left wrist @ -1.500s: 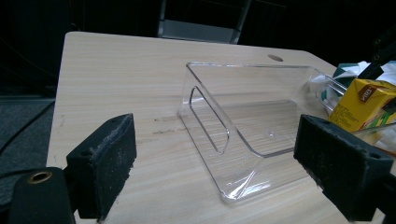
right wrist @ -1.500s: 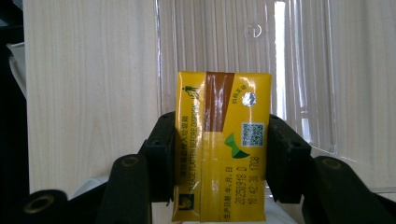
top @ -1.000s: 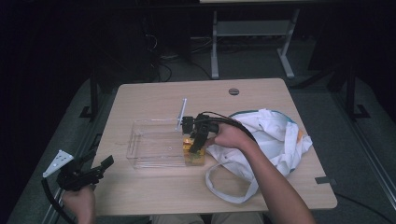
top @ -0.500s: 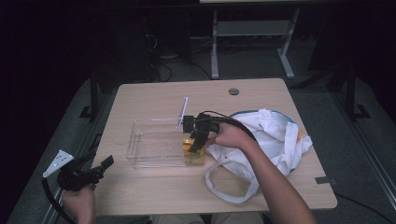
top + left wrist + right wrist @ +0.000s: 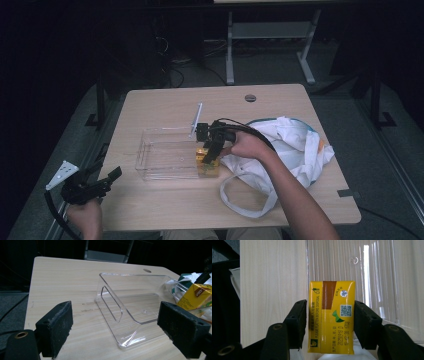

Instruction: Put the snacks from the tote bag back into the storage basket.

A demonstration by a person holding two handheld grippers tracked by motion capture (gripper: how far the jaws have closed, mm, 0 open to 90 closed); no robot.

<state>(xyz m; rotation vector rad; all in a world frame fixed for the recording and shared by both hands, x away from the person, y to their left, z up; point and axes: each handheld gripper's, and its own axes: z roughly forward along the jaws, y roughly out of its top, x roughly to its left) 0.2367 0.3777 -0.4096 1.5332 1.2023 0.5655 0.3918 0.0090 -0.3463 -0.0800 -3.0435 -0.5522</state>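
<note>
Light wooden table (image 5: 165, 210) with rounded corners and a small round grey grommet (image 5: 250, 98) near its far edge. White cloth tote bag (image 5: 295, 145) with loose looped handles lies crumpled on the table's right side, a teal edge and an orange bit peeking out at its far side. Behind the table, a grey metal frame (image 5: 270, 35) on a dark floor, tangled black cables (image 5: 175, 60) beside it. Small dark tab (image 5: 347, 193) sits at the table's right edge.

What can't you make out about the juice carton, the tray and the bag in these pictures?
- Carton base: right gripper view, cut off by the bottom edge.
- Carton in the high view: half hidden by the right claw.
- Bag contents: folded cloth hides them.
- Tray right end: left gripper view, behind a pad.
</note>
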